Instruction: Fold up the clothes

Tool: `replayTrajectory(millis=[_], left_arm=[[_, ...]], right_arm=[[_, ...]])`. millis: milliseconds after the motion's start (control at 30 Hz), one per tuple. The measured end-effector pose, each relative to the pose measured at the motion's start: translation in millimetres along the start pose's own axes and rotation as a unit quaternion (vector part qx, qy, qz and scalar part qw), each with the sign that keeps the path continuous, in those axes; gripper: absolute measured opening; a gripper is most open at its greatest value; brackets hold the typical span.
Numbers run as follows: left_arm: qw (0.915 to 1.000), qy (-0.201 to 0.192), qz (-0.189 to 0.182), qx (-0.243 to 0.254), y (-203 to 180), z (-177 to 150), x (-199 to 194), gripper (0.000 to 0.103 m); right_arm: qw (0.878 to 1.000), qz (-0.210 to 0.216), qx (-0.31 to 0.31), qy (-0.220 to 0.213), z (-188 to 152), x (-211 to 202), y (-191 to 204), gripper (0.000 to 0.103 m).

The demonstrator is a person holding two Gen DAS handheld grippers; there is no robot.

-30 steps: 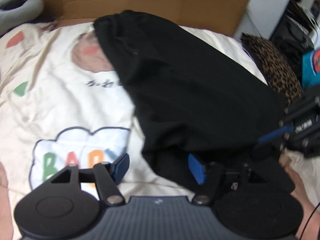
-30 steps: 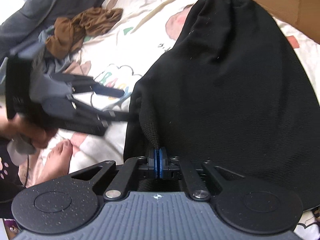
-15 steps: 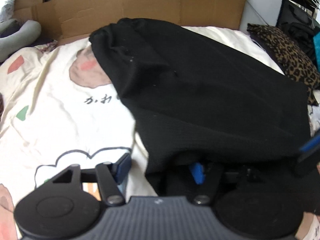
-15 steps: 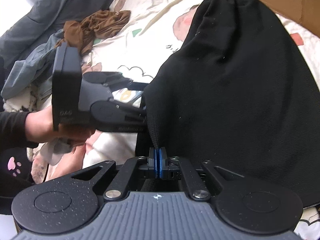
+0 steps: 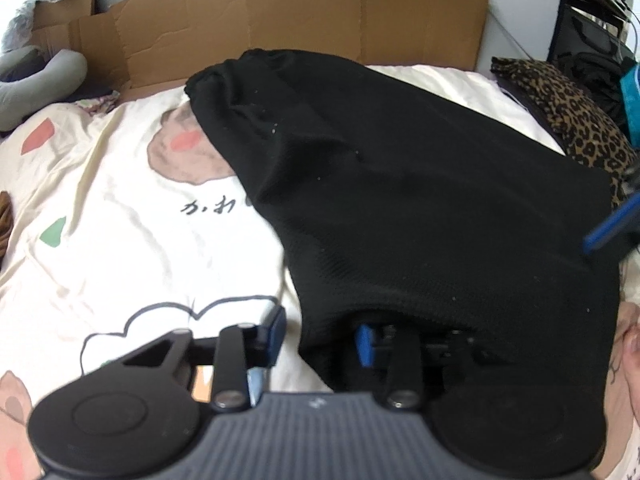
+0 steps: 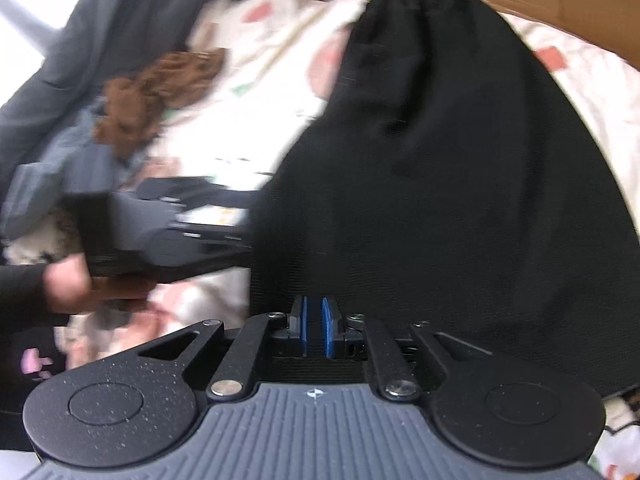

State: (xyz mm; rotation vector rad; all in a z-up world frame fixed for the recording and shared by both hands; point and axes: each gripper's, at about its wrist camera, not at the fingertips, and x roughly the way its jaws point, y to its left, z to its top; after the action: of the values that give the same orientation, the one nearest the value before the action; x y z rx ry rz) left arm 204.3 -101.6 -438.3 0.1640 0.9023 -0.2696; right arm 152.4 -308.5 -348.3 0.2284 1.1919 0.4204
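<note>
So our left gripper (image 5: 320,332) has its jaws wide, one finger under the black knit garment (image 5: 420,200) filling centre-right; right gripper (image 6: 314,328) jaws slightly parted, fabric between them.

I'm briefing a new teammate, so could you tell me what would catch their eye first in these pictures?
A big black garment dominates, spread across the cartoon-printed bedsheet, its gathered end near the cardboard sheet. The left gripper stands open at its near edge; the right gripper shows a narrow gap between its pads. A brown garment lies crumpled at the left.
</note>
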Motion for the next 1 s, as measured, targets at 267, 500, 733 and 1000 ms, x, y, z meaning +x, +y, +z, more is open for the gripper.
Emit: replayTrajectory(millis=[267,500,733,1000], left_arm=[[0.9998,-0.001,0.006,0.019,4.7,-6.0,-6.8,0.011],[0.9999,0.003,0.013,0.009,20.8,-14.6,-15.1,0.008],[0.9997,0.019,0.013,-0.009,28.9,-20.8,-23.0,0.000],[0.9992,-0.009,0.000,-0.038,34.7,-5.7,-45.7,0.005]], right_arm=[[0.991,-0.130,0.028,0.029,-15.7,29.3,-44.8,0.010],[0.990,-0.140,0.021,0.031,-21.2,31.0,-49.5,0.009],[0.990,-0.137,0.023,0.030,-24.0,29.6,-51.3,0.008],[0.990,-0.139,0.025,0.030,-27.3,27.2,-51.3,0.009]])
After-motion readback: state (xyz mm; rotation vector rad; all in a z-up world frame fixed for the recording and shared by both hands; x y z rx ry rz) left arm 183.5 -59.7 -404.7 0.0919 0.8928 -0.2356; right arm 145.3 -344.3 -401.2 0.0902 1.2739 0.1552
